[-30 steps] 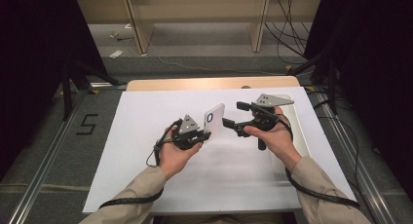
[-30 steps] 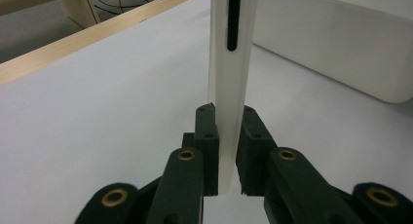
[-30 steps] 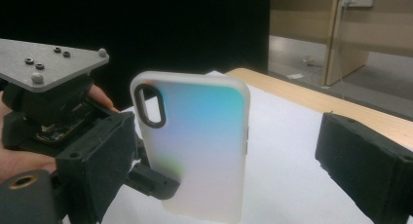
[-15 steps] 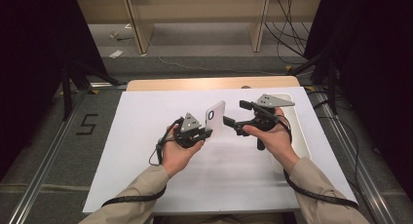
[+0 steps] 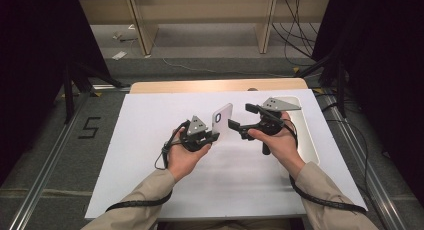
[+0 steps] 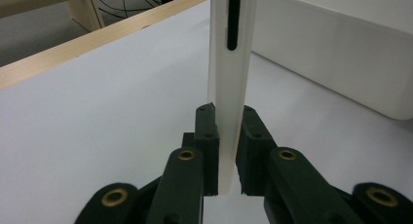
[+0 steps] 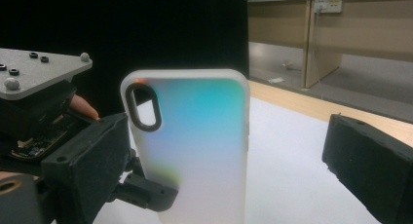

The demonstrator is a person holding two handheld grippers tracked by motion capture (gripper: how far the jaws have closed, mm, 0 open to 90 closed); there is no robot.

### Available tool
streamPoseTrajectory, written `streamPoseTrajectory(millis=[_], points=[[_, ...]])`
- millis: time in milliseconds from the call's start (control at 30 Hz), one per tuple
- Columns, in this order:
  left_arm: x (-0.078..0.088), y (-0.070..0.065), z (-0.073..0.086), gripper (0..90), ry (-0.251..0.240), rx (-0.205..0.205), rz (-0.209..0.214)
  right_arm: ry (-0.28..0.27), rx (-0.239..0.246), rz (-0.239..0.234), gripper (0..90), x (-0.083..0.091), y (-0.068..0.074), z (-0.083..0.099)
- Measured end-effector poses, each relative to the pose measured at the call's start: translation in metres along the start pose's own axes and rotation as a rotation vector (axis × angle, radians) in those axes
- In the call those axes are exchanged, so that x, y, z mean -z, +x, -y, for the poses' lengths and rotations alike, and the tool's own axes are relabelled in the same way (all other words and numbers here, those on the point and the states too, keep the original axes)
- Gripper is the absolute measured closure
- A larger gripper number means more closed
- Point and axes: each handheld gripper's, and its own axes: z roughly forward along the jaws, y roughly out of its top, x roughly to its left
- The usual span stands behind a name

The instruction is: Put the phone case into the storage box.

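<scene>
Phone case: a pale phone case stands upright in the air above the white table, between the two grippers
Its look: the right gripper view shows its back shining blue and green, with a dark oval camera hole near the top
Left gripper: its two black jaws are squeezed tight on the bottom edge of the case
Right gripper: its jaws stand wide apart, one on each side of the case, holding nothing
Hands: the left hand and the right hand hold the tools above the middle of the table
White tray: lies on the table just beside the right hand
What could go wrong: the grip is low and only on the thin edge, so a bump from the open jaws could tip the case or knock it out, I think
Different views: the left gripper view shows the thin side with a long slot; from above, that slot is too small to tell
</scene>
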Motion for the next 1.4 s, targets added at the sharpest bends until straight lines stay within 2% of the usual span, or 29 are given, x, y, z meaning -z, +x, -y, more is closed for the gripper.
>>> streamPoseTrajectory(millis=[267, 733, 1133, 1400], points=[[-0.001, -0.002, -0.001, 80.8, 0.001, -0.002, 0.005, -0.001, 0.001, 0.01, 3.9, -0.001, 0.001, 0.001], [-0.001, -0.004, -0.002, 80.9, 0.003, 0.005, 0.009, -0.001, 0.016, -0.002, 0.4, -0.003, 0.006, 0.0], [-0.003, -0.006, -0.002, 80.9, 0.006, 0.005, 0.014, -0.004, 0.017, 0.013, 0.3, -0.006, 0.01, 0.001], [-0.006, -0.011, -0.005, 80.8, 0.004, -0.003, 0.022, -0.016, 0.009, 0.028, 0.2, -0.005, 0.01, 0.0]])
